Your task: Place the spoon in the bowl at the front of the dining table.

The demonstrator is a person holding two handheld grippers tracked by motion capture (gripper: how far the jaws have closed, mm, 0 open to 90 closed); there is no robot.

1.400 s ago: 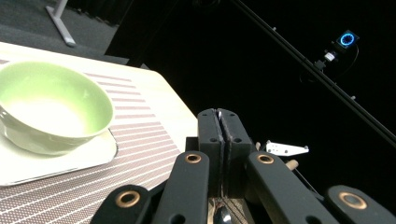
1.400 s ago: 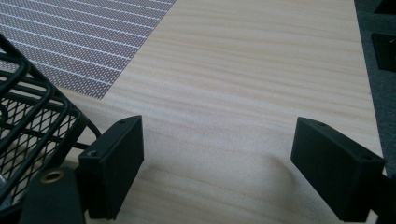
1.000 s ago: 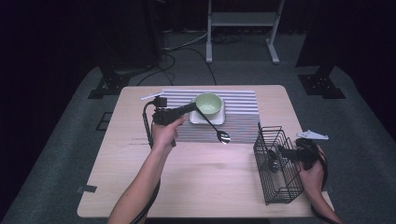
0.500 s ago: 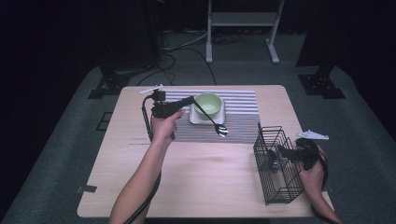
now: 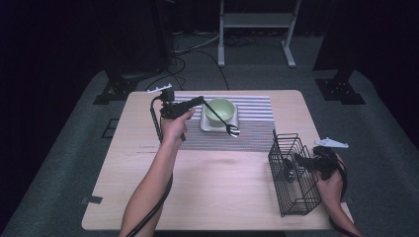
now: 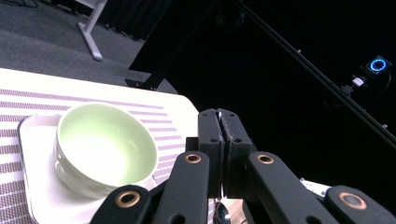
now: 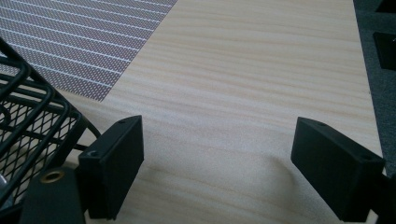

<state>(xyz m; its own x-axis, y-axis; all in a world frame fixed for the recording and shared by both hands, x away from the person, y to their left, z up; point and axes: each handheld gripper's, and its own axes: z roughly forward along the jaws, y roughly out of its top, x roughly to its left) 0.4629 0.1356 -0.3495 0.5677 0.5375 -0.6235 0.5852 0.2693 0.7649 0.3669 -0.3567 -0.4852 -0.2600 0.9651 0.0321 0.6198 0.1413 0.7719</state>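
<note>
Two things flank us: a striped placemat (image 5: 257, 111) and a black wire basket (image 5: 292, 173) at the table's right edge. A green bowl (image 5: 220, 111) sits on a white plate (image 5: 210, 126). Our left gripper (image 5: 200, 101), jaws pinched on a spoon (image 5: 225, 123), hovers beside the bowl; our right gripper (image 7: 217, 175) rests spread beside the basket.

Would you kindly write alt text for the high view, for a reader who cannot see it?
The left gripper holds a dark spoon slanting over a green bowl that sits on a white plate on a striped mat. The right gripper rests beside a black wire basket on the wooden table.
</note>
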